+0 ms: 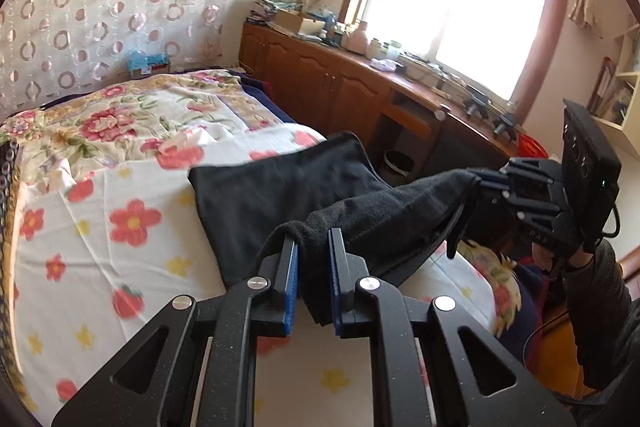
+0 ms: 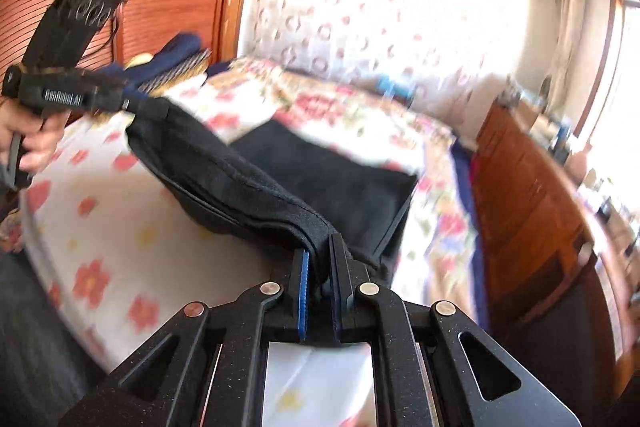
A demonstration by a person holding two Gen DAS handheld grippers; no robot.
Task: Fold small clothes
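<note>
Both my jaws clamped on black garment (image 1: 280, 195): left gripper (image 1: 312, 267), right gripper (image 2: 320, 267). Edge lifted over bed (image 1: 100, 247). Risk: thick hem slips, fold skews.

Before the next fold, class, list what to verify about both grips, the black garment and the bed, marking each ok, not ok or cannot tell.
1. Left gripper shut on the black garment: ok.
2. Right gripper shut on the garment's other corner: ok.
3. Held edge lifted off the floral bedsheet: ok.
4. Far half lying flat on the sheet: ok.
5. Held edge taut, unbunched: not ok, it sags and bunches.
6. Corners aligned underneath: cannot tell.
</note>
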